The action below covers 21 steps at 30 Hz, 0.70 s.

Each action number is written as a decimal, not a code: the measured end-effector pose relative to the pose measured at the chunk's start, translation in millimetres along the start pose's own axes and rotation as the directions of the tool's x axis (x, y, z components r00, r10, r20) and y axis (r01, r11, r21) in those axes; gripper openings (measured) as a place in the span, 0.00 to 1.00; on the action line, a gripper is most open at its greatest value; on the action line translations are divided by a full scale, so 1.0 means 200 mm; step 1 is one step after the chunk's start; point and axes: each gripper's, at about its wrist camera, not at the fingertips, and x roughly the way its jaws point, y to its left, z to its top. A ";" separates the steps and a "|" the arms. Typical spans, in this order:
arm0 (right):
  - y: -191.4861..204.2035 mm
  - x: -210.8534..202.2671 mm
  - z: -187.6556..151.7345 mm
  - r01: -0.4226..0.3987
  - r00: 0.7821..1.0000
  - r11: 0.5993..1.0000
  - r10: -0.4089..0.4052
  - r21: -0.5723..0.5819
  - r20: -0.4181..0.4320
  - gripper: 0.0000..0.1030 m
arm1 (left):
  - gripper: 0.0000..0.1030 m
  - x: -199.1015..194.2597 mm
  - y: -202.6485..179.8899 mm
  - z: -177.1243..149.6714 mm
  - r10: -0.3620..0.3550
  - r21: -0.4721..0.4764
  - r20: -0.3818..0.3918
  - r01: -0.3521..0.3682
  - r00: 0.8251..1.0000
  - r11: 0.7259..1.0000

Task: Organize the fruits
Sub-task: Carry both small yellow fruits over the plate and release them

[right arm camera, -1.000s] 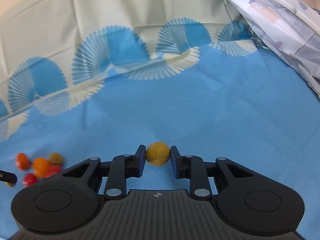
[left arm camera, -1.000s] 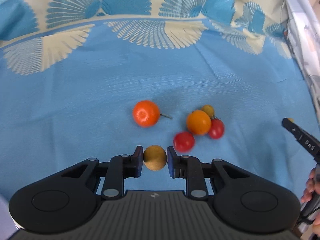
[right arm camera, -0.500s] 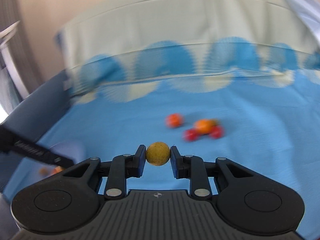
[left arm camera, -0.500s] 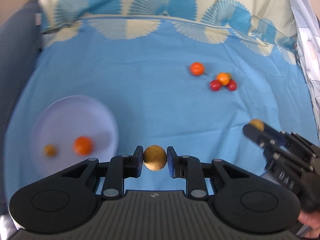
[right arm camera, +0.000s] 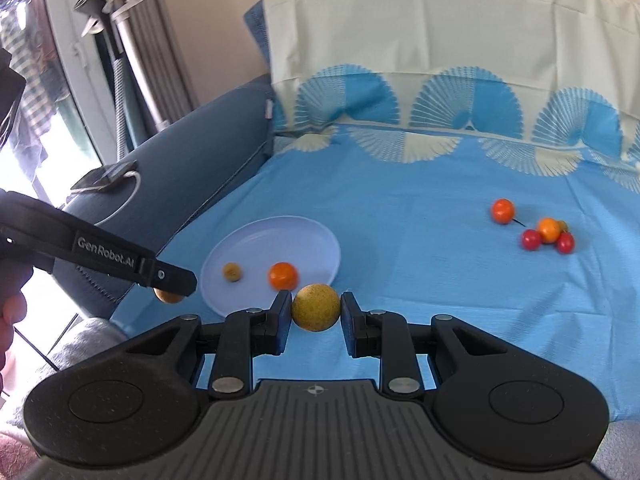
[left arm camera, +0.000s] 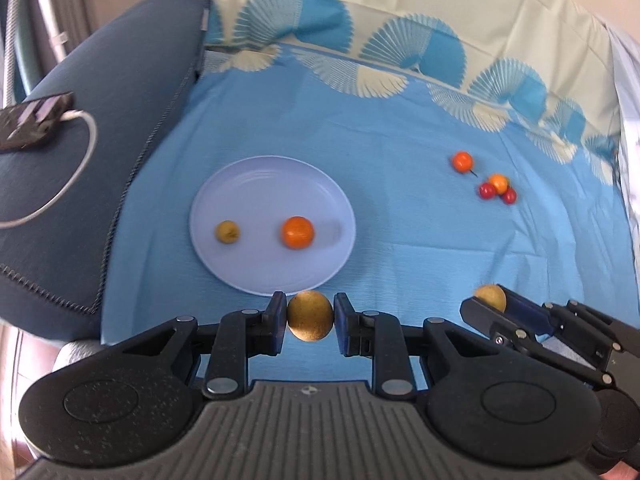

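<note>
My left gripper (left arm camera: 310, 317) is shut on a yellow-brown round fruit (left arm camera: 309, 316) just above the near rim of the pale blue plate (left arm camera: 260, 184). The plate holds a small yellow fruit (left arm camera: 227, 231) and an orange fruit (left arm camera: 297, 232). My right gripper (right arm camera: 316, 313) is shut on a second yellow round fruit (right arm camera: 316, 307), near the plate's right rim (right arm camera: 320, 236). It also shows in the left wrist view (left arm camera: 490, 298). A cluster of loose fruits lies to the right: an orange one (left arm camera: 461, 161), another orange one (left arm camera: 499, 182) and two red ones (left arm camera: 487, 191).
A dark blue cushion (left arm camera: 100, 140) lies left of the blue cloth, with a phone (left arm camera: 32, 120) and a white cable on it. A patterned cream cloth (left arm camera: 400, 20) rises behind. The left gripper's arm (right arm camera: 100, 256) crosses the left of the right wrist view.
Both grippers have swung left from the fruit cluster towards the plate, each still holding its yellow fruit. The plate is now near and central in both views.
</note>
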 end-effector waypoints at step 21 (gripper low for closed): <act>0.16 0.33 0.14 0.004 0.999 0.996 -0.007 -0.090 -0.033 0.27 | 0.27 0.24 0.25 0.24 0.041 -0.081 0.014 -0.040 0.999 0.996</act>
